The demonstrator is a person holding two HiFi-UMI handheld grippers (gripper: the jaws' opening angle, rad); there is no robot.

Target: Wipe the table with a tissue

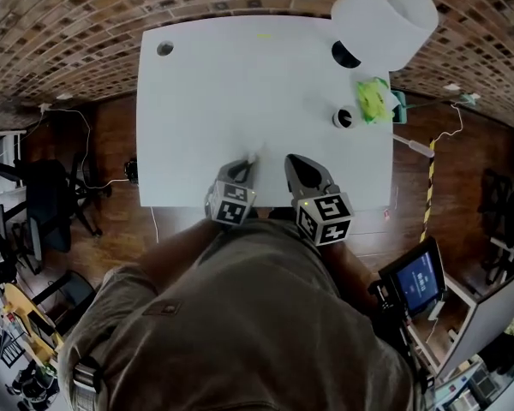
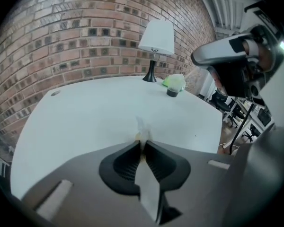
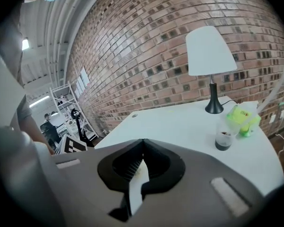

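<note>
A small twisted piece of white tissue sticks out of my left gripper near the front edge of the white table. In the left gripper view the jaws are shut on the tissue, which pokes out past the tips of the left gripper just above the table. My right gripper hovers beside it to the right, over the same front edge. In the right gripper view the right gripper has its jaw tips meeting, and I see nothing gripped between them.
A white-shaded lamp stands at the table's back right. In front of it sit a small cup with dark contents and a green tissue pack. A cable hole is at the back left. Office chairs stand on the floor left.
</note>
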